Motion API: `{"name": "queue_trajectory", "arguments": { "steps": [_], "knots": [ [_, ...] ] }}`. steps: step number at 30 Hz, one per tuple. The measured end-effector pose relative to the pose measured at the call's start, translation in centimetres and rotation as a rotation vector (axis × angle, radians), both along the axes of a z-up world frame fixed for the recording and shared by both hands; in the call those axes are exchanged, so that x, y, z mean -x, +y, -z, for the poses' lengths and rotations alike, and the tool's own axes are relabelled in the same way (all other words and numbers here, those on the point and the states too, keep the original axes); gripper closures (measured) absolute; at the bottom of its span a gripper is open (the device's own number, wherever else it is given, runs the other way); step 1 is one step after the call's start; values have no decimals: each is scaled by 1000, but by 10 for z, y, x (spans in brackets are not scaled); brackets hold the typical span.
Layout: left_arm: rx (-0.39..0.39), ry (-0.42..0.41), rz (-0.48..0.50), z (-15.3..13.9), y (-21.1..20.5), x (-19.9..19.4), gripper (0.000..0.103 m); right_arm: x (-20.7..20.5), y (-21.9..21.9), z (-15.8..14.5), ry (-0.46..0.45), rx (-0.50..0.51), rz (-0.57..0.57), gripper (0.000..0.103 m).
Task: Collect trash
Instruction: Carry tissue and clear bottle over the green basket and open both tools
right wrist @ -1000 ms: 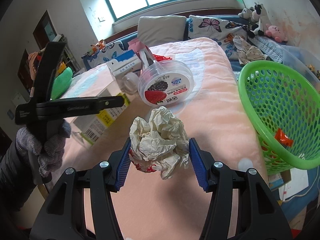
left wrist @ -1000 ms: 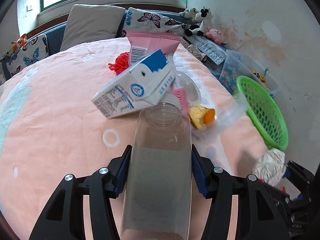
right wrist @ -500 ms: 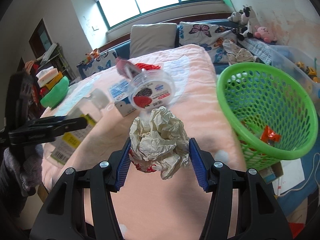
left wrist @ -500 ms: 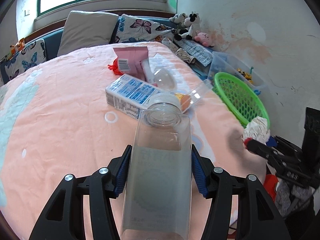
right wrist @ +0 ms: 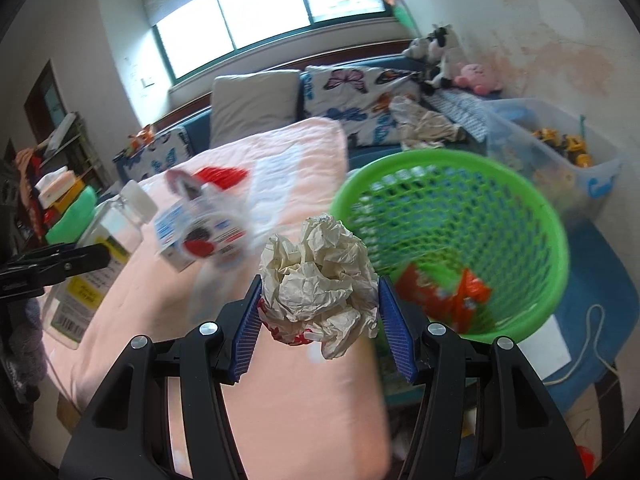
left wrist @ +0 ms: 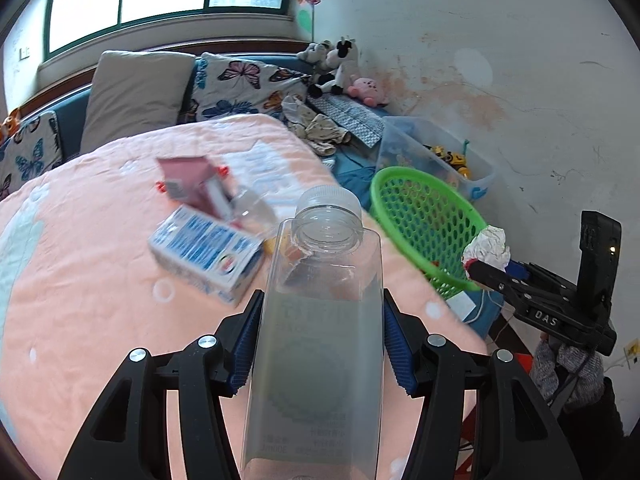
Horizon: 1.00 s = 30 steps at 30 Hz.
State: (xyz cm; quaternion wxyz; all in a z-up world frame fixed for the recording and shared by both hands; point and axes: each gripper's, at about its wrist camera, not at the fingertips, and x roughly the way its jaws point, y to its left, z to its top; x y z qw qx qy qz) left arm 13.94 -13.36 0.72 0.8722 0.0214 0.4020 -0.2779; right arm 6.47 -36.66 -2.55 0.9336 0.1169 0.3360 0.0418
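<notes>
My left gripper (left wrist: 320, 340) is shut on a clear square plastic bottle (left wrist: 320, 320) with a screw neck, held above the pink bedspread (left wrist: 80, 280). My right gripper (right wrist: 318, 320) is shut on a crumpled white paper ball (right wrist: 316, 280), at the bed's edge beside the green mesh basket (right wrist: 500, 176). In the left wrist view that basket (left wrist: 404, 178) sits to the right off the bed, with the right gripper (left wrist: 488, 258) and its paper ball (left wrist: 488, 244) over its near rim. An orange wrapper (right wrist: 444, 292) lies inside the basket.
On the bed lie a blue-and-white milk carton (left wrist: 208, 252), a pink packet (left wrist: 188, 176), a clear plastic cup (left wrist: 252, 206) and a round lid (right wrist: 212, 236). A clear toy bin (left wrist: 436, 156) stands behind the basket by the wall. Pillows (left wrist: 136, 92) line the far side.
Both grippers have swung to the right and risen a little, each keeping its load. The basket has come nearer in both views, and the milk carton has dropped flat onto the bed.
</notes>
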Motion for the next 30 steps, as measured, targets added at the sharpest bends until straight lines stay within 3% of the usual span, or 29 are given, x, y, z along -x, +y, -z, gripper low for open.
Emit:
{"name": "queue_trajectory", "arguments": {
  "steps": [11,16,30],
  "knots": [
    [-3,-2,85,-9,-63,-27,49,-28,-68,14,50,23,151,43],
    [-10,-7,120,-11,-91,-37,49,-41,-85,24,72,19,184,34],
    [-28,70,196,8,-178,-73,49,-14,-107,28,50,-30,237,27]
  ]
}}
